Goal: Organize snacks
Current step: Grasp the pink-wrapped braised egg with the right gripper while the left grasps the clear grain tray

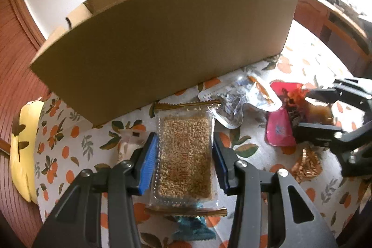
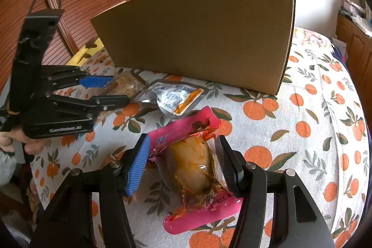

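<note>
1. While both tools are loaded, I log the left gripper [image 1: 184, 152] with its jaws clamped on the long sides of the grain bar packet [image 1: 184, 155], which appears lifted a little off the cloth, though I cannot be sure.
2. I log the right gripper [image 2: 184, 164] clamped on the pink pouch [image 2: 195, 166], a clear-windowed pack with a yellowish piece inside.
3. Cardboard box [image 2: 200, 38]: stands open-topped on the orange-print tablecloth [image 2: 302, 127], directly ahead of both tools. I cannot see its interior, so what it already holds is unknown.
4. Loose stock on the cloth: a silver-and-white sachet [image 2: 173, 97] near the box wall, between the two tools; a small golden wrapped item [image 1: 307, 165] and a teal wrapper [image 1: 193, 229] close to me in the left view.
5. Progress, my estimate: early to middle. Two packs are in hand and neither is boxed; at least three more lie outside.
6. Orientation: the grain bar's long axis runs straight along the fingers, its far crimped end aimed at the box. The pouch's long axis runs diagonally, far end toward the box and tilted left, near end lower right.
</note>
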Motion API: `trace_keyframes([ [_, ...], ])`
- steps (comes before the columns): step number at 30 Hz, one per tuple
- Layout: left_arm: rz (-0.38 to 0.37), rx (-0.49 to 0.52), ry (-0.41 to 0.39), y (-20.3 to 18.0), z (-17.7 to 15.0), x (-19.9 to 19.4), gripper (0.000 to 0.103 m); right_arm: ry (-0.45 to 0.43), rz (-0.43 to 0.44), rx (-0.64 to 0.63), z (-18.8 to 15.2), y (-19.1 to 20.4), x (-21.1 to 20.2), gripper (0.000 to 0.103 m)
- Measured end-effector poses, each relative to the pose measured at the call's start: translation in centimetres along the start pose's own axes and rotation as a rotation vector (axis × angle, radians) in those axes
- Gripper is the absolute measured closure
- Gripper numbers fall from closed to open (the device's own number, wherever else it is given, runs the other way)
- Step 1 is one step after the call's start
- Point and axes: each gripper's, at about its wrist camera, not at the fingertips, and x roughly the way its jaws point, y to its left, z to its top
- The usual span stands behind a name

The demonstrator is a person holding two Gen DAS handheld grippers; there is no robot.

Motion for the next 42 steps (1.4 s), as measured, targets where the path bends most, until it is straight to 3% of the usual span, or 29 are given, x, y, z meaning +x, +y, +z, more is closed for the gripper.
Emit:
trace_keyframes([
  [12, -0.012, -0.045, -0.101, 0.2, -1.9, -3.4, 0.059, 0.032, -0.036, -0.035, 0.3, 1.4, 1.4, 0.043],
  [23, -0.046, -0.068, -0.139, -0.1, -3.3, -5.2, 0.059, 0.061, -0.148, -0.134, 0.1, 3.8, 2.8, 0.044],
  [33, -0.067, -0.117, -0.154, 0.3, -5.1, -6.3, 0.059, 0.044, -0.212, -0.158, 0.0, 4.7, 3.0, 0.054],
  [36, -0.078, -0.144, -0.162, 0.7, -5.4, -7.3, 0.059, 0.035, -0.229, -0.142, 0.0, 4.4, 2.5, 0.061],
  [42, -0.08, -0.145, -0.177, 0.7, -5.5, -9.6, 0.059, 0.039, -0.244, -0.09, 0.3, 4.5, 0.3, 0.063],
])
